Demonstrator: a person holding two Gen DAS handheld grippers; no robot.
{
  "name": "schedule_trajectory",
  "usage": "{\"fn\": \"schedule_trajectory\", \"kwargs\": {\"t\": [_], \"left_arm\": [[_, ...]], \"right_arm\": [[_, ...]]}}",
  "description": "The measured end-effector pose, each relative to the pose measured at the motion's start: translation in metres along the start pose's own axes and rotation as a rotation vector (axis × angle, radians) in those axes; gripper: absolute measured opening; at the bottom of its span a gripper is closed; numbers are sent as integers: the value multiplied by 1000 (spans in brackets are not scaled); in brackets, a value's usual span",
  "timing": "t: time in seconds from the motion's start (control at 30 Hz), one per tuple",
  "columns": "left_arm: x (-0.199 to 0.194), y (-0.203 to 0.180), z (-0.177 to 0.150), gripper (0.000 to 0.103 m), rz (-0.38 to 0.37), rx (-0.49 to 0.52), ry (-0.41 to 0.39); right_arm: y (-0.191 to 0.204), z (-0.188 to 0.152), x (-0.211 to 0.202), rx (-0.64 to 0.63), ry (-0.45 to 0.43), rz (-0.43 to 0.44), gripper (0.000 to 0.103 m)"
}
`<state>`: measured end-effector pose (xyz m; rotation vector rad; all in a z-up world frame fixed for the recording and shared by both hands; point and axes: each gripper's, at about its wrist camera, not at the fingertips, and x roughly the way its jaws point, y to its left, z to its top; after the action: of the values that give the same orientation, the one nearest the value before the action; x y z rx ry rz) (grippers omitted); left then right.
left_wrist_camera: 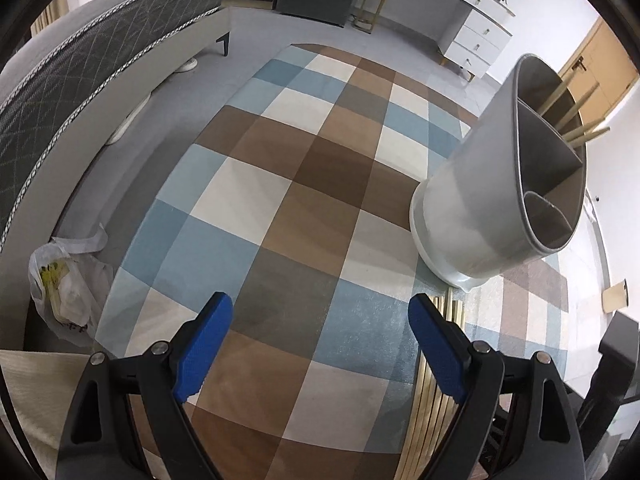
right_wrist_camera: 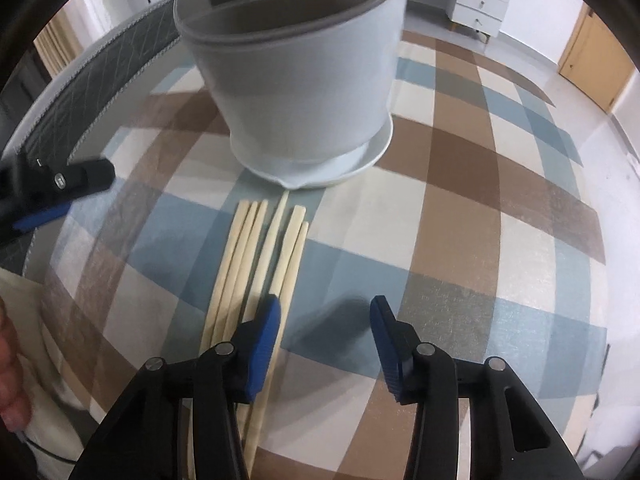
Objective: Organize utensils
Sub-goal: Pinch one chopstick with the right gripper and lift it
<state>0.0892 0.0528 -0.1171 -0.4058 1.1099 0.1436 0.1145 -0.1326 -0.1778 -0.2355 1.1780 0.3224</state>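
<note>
A grey divided utensil holder [left_wrist_camera: 480, 184] stands on its white saucer on the checked surface, with several chopsticks [left_wrist_camera: 576, 120] leaning in its far compartment. In the right wrist view the holder [right_wrist_camera: 296, 92] is straight ahead, and several loose chopsticks [right_wrist_camera: 256, 256] lie side by side in front of it. My right gripper [right_wrist_camera: 326, 308] hovers low over them, jaws apart; its left finger covers the rightmost sticks and nothing sits between the pads. My left gripper [left_wrist_camera: 320, 304] is wide open and empty to the left of the holder, with the loose chopsticks [left_wrist_camera: 420, 432] under its right finger.
A grey quilted sofa [left_wrist_camera: 100, 60] runs along the left. A plastic bag [left_wrist_camera: 68, 292] lies on the floor beside it. White drawers [left_wrist_camera: 476, 36] and a wooden door [right_wrist_camera: 596, 64] are at the back. A person's hand [right_wrist_camera: 10, 380] shows at the left edge.
</note>
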Motion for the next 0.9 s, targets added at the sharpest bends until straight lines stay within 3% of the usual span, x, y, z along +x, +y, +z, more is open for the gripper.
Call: {"fn": "schedule_trajectory", "kwargs": {"t": [0.3,0.4,0.7,0.83,0.9], "left_arm": [[4,10,5,86,-2,-51,24],[3,12,6,86,-8,-65,26],[4,20,9,86,0,-83,28],[6,19,9,86,5,-68,24],[7,18,8,86,3,-54,22]], "right_arm": [[7,5,-2,-25,38,-24,36],[9,12,4,-29,61,-28,27],[13,34,15,-64,19,-21,24],[12,37,16,-66,3,-8,7],[7,35,15,-47,0,11,5]]}}
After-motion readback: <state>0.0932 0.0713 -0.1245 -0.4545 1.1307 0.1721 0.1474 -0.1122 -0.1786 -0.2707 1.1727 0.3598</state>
